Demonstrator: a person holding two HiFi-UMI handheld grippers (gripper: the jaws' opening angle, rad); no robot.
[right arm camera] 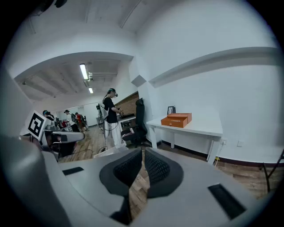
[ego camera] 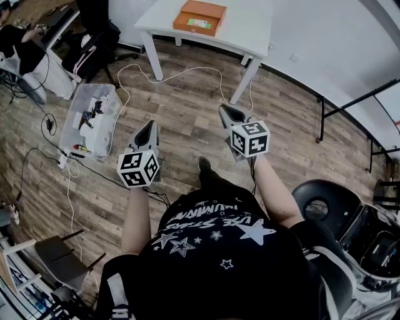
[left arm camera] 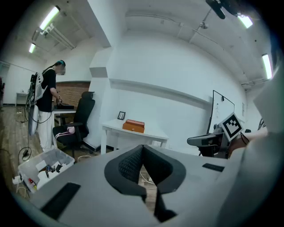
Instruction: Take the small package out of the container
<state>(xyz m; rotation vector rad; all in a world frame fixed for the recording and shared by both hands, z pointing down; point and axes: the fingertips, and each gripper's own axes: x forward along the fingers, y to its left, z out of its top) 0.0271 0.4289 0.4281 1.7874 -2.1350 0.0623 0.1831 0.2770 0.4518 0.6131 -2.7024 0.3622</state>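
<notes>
- head view: orange box (ego camera: 200, 17) on the white worktop (ego camera: 250, 34), well ahead of both claws; right claw (ego camera: 226, 112) nearer than left claw (ego camera: 149, 128). small package probably inside, too small to tell.
- left gripper view: left claw (left arm camera: 143, 148) pressed together, holding nothing; box ahead.
- right gripper view: right claw (right arm camera: 143, 153) closed, empty; box ahead-right.

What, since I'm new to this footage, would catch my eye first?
The orange box on the white table at the head view's top stands out. Nearer, the left hand-held gripper and the right hand-held gripper, both shut and empty, point over the wood floor; a clear bin sits at left.
</notes>
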